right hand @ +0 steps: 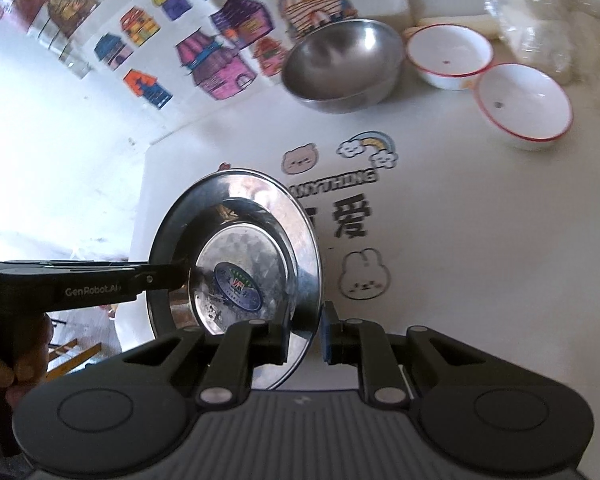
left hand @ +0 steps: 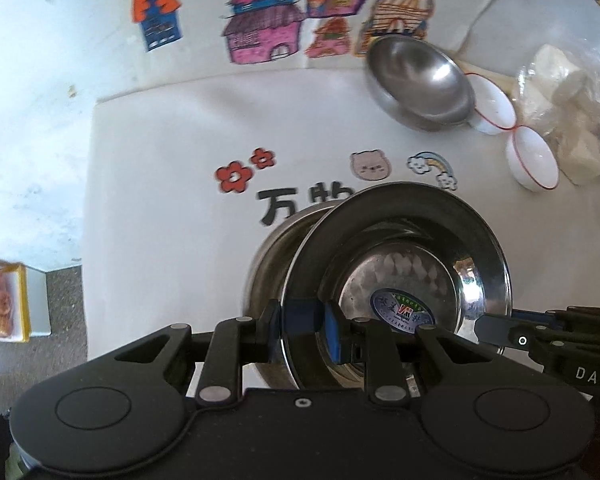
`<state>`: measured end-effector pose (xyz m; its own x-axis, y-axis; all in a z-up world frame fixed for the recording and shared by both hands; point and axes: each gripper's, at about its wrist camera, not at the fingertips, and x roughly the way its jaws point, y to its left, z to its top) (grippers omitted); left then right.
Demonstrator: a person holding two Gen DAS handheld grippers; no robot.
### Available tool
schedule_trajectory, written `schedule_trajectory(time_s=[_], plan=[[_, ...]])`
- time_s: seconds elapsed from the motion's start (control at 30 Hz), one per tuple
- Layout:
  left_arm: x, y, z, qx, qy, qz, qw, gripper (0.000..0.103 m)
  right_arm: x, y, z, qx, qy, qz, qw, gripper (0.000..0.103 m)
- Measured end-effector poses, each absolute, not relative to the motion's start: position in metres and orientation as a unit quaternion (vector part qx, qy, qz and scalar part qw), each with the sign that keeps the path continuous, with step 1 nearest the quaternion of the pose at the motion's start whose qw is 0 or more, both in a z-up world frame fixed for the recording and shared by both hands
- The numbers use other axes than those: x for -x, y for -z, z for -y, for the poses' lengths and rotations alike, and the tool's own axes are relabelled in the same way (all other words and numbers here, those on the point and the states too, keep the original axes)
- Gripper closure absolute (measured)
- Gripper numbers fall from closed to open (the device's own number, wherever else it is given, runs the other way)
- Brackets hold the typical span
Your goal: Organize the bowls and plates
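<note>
A steel plate [left hand: 404, 248] with a round sticker in its middle is tilted up above a second steel plate [left hand: 276, 240] on the white table. My left gripper [left hand: 304, 328] straddles its near rim with a small gap to the pads. My right gripper [right hand: 306, 336] straddles the same plate's [right hand: 240, 248] opposite rim, jaws slightly apart. The right gripper's fingers [left hand: 496, 326] show at the plate's right edge in the left wrist view; the left gripper's fingers [right hand: 160, 276] reach the plate in the right wrist view.
A steel bowl [left hand: 420, 80] and two white red-rimmed bowls [left hand: 494, 104] [left hand: 534, 160] stand at the far right, also in the right wrist view [right hand: 344, 64] [right hand: 450, 54] [right hand: 524, 104]. A clear bag [left hand: 568, 108] lies beside them. The table edge [left hand: 90, 200] is left.
</note>
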<state>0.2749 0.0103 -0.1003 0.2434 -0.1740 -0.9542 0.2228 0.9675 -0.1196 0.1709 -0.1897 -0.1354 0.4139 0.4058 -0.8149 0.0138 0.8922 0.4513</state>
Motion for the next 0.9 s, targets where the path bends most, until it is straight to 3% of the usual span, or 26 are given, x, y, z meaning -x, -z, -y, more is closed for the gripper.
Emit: schedule_trajectory(time_s=[0.9], plan=[[-0.284, 0.127, -0.025, -0.041, 0.112, -0.624, 0.772, 0.076, -0.187, 0.148, 0.160, -0.188, -0.115, -0.551, 0.805, 0.086]])
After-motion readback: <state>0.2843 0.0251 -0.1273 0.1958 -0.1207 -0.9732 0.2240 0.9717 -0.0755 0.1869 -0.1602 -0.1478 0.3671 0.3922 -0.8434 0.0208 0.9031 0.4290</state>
